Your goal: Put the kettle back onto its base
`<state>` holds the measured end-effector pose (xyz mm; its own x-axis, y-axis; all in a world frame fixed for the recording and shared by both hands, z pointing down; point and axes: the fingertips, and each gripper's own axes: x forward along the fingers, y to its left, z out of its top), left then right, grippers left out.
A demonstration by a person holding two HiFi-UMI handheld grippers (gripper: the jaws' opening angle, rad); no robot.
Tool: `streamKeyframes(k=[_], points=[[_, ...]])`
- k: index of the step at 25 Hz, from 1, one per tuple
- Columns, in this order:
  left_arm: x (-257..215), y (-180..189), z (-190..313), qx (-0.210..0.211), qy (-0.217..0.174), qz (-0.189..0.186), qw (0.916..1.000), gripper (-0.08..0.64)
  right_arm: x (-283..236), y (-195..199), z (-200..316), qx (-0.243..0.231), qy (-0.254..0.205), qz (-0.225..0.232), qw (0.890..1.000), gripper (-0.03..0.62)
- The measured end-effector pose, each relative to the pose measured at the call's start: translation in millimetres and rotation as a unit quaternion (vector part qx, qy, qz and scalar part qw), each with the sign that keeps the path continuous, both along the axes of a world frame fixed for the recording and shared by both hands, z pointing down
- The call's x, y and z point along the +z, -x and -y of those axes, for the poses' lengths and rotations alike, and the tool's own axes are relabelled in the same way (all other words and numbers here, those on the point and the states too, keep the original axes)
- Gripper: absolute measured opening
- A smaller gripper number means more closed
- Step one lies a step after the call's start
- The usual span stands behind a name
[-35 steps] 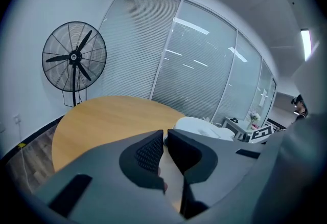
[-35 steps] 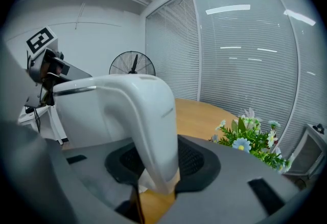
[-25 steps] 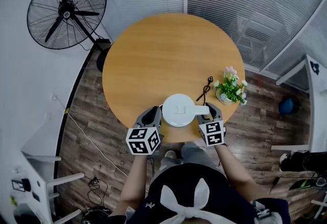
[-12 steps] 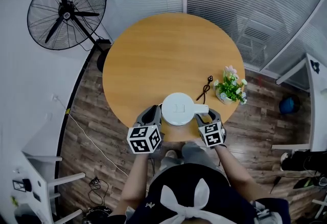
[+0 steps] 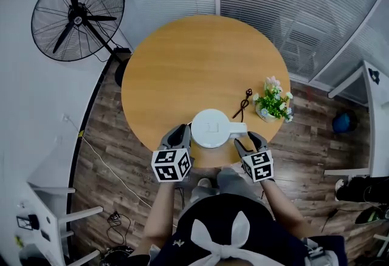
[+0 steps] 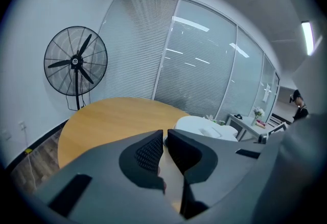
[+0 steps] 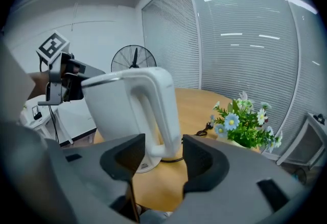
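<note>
Kettle [image 5: 211,128] stands upright on its base [image 7: 144,162], w/ the bench [image 5: 194,58] edge just on my side of it. So the placing looks done, and I judge I'm at the let-go step.

My R hand-held gripper [image 7: 164,148] is right behind the kettle's handle [image 7: 163,105]. Its jaws are opening, pads off the handle, nothing clamped; the handle stands just ahead of the gap. My L hand-held gripper [image 6: 165,141] is just L of the kettle, jaws closed together w/ nothing between. I can't tell if it touches the body.

The cord [image 5: 242,104] lies beyond the kettle to the R, and the flowers [image 5: 273,104] are further R.

Next, I reckon: draw the R one straight back from the handle w/o clipping it. A nudge could tip the kettle toward that near edge. Only 1 sliver of base shows, so flat seating wants a check.
</note>
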<state>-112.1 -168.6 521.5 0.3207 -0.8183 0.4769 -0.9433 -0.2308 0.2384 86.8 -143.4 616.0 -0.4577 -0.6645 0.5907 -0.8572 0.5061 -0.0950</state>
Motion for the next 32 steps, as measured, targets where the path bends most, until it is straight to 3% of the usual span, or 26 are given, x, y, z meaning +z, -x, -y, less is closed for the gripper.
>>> streamKeyframes(k=[7,11,21,27,32], points=[[-5,-1,1,0.035,0.007,0.028,0.9990,0.048,-57,-6,-2,0.005,-0.062,0.027,0.998,0.215],[-20,-2,0,0.035,-0.017,0.037,0.9985,0.048,-82,-6,-2,0.006,-0.092,0.032,0.995,0.212],[-68,-18,-9,0.058,-0.077,0.029,0.9950,0.039,-150,13,10,0.019,-0.169,0.074,0.983,0.044],[-88,-23,-17,0.057,-0.101,0.007,0.9932,0.026,-164,28,6,0.000,-0.177,0.068,0.982,0.023],[-93,-28,-20,0.062,-0.116,0.015,0.9913,0.025,-168,35,6,-0.005,-0.172,0.071,0.983,0.021]])
